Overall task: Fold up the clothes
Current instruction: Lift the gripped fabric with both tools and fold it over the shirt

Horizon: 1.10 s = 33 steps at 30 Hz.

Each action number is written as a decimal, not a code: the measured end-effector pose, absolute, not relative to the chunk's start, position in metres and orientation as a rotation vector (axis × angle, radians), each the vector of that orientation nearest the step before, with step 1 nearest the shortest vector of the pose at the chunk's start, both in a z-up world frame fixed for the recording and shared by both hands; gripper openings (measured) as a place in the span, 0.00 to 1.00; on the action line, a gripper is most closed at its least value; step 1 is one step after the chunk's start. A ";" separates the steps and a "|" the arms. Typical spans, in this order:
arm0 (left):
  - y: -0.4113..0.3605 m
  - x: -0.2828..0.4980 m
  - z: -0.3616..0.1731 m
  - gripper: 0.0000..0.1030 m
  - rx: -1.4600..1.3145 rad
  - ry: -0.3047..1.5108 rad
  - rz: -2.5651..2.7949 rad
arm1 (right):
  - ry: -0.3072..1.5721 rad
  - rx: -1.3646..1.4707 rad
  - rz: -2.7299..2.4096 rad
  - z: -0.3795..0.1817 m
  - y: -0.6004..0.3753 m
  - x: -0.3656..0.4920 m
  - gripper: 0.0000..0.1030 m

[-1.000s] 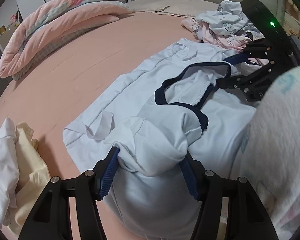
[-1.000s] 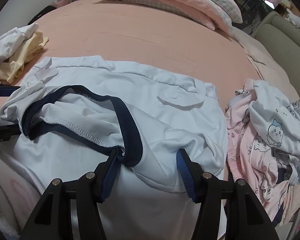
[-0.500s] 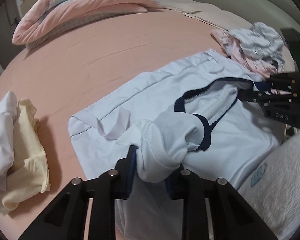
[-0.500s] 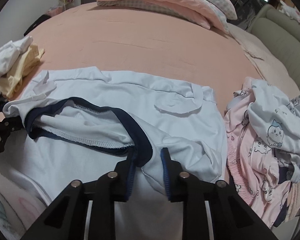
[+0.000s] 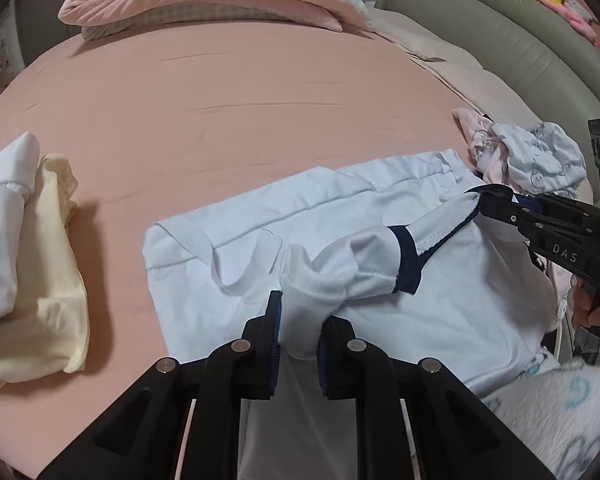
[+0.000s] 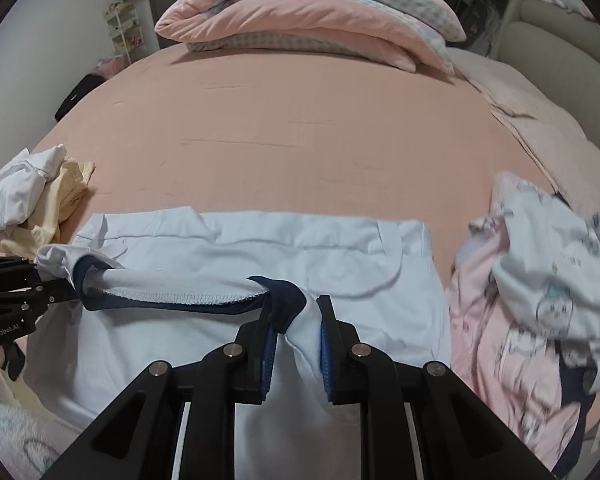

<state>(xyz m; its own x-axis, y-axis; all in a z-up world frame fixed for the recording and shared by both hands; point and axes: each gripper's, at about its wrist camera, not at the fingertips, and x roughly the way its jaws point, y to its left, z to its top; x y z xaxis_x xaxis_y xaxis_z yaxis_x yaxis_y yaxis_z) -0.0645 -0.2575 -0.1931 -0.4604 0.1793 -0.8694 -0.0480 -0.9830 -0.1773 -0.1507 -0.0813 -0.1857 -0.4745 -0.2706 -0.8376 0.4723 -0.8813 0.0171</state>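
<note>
A pale blue garment (image 5: 380, 208) with a navy-edged opening lies spread on the pink bed. My left gripper (image 5: 298, 320) has a bunch of its fabric pinched between the blue pads, and the jaws are still closing. In the right wrist view the same garment (image 6: 300, 248) is pinched at the navy edge by my right gripper (image 6: 296, 320), whose jaws are also closing. The navy edge stretches taut between the two grippers, raised off the cloth below. Each camera sees the other gripper: the right one (image 5: 496, 204) and the left one (image 6: 56, 276).
Crumpled white and yellow clothes (image 5: 32, 272) lie to the left. A heap of pink and white printed clothes (image 6: 540, 288) sits to the right. A folded pink quilt (image 6: 308, 28) lies at the far side, beside a padded headboard (image 5: 500, 36). A fleecy sleeve (image 5: 560, 412) is at the bottom right.
Both grippers went from wide apart to pinched on the garment's fabric. They lifted slightly and the navy edge is now pulled straight between them. The left view has rolled.
</note>
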 end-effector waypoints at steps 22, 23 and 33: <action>-0.277 -0.102 -0.196 0.12 -1.615 -0.445 2.509 | 0.257 1.345 -2.314 -0.192 -0.086 -0.200 0.16; -0.278 -0.103 -0.197 0.12 -1.616 -0.460 2.509 | 0.260 1.336 -2.312 -0.190 -0.087 -0.201 0.16; -0.296 -0.107 -0.202 0.12 -1.646 -0.617 2.535 | 0.261 1.330 -2.287 -0.187 -0.099 -0.227 0.16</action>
<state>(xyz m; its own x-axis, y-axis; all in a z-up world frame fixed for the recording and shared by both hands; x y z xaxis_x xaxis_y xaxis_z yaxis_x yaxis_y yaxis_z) -0.1065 -0.2964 -0.2019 -0.4296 0.2595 -0.8649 0.1671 -0.9184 -0.3586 -0.2268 -0.0992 -0.1872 -0.4137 -0.3073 -0.8570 0.4926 -0.8672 0.0731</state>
